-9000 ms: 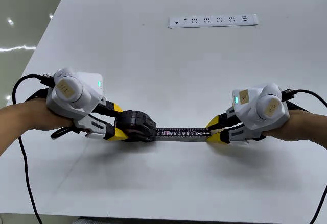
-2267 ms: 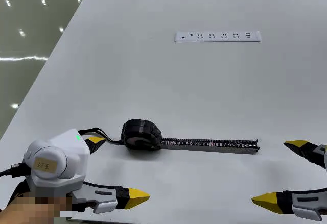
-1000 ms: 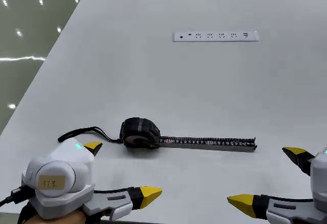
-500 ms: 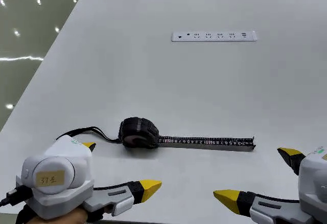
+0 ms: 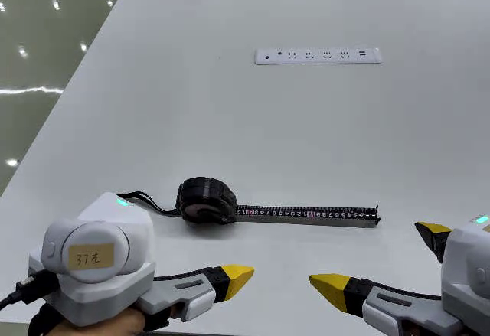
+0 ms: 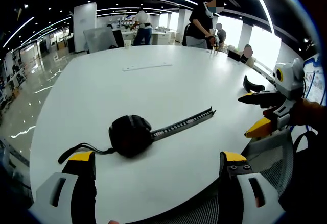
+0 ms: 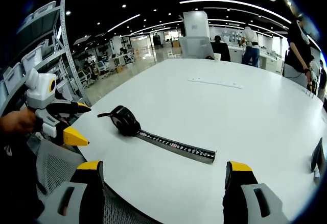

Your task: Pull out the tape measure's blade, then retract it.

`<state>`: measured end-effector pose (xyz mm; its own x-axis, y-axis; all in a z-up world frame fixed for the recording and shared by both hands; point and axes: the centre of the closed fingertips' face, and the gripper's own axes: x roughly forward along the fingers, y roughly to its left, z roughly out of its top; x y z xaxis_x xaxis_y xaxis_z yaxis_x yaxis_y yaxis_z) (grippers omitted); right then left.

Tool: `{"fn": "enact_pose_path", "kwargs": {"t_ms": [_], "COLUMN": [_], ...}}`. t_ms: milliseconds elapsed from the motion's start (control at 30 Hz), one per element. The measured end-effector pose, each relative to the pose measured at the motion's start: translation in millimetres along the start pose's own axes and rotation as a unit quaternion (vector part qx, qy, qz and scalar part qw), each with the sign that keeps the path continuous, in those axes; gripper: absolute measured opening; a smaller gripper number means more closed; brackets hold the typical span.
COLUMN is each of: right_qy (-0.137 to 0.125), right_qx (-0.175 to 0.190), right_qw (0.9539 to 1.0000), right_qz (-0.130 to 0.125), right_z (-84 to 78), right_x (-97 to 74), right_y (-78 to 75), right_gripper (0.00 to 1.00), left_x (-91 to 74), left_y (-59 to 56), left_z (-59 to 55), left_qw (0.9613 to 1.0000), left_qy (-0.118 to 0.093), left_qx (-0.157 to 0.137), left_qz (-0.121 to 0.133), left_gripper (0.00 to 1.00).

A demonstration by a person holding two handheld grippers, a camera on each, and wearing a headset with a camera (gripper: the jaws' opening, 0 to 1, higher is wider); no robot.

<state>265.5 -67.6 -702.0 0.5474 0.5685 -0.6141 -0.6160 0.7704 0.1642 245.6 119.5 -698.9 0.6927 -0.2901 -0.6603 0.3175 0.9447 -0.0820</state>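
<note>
"Where's the tape measure (image 5: pixel 205 200)?"

"Lying on the smooth white surface (image 5: pixel 230 122), ahead of both tongs, with nothing touching it. The black, rounded, ribbed case is on the left, and the blade (image 5: pixel 306 214) — a thin, stiff strip with printed marks — lies drawn out to the right."

"And the tongs?"

"The left tongs (image 6: pixel 156 158) and right tongs (image 7: pixel 163 166) both gape wide and empty — likely poised to take the case and the blade's end for the retraction."

"So the pull-out's done?"

"I'd judge so."
</note>
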Motion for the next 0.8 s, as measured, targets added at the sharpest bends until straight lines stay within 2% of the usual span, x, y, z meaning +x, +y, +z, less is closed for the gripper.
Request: {"fn": "enact_pose_path", "kwargs": {"t_ms": [233, 567, 800], "right_qy": [-0.008, -0.005, -0.008], "right_qx": [0.011, 0.032, 0.032], "right_qw": [0.9999, 0.9994, 0.9994], "right_qz": [-0.004, -0.014, -0.012], "right_z": [6.5, 8.7, 10.7], "right_x": [-2.8, -4.2, -3.9], "right_y": [1.8, 1.0, 2.3], "right_gripper": [0.99, 0.98, 0.98], "left_x": [0.2, 0.9, 2.5], "left_y": [-9.2, -9.4, -10.8], "left_z": [11.7, 12.7, 13.3], "left_qw": [0.9998, 0.9994, 0.999], "left_qy": [-0.014, -0.014, -0.014], "left_qx": [-0.007, -0.018, -0.023], "left_qz": [0.012, 0.027, 0.034], "left_gripper": [0.99, 0.99, 0.99]}}
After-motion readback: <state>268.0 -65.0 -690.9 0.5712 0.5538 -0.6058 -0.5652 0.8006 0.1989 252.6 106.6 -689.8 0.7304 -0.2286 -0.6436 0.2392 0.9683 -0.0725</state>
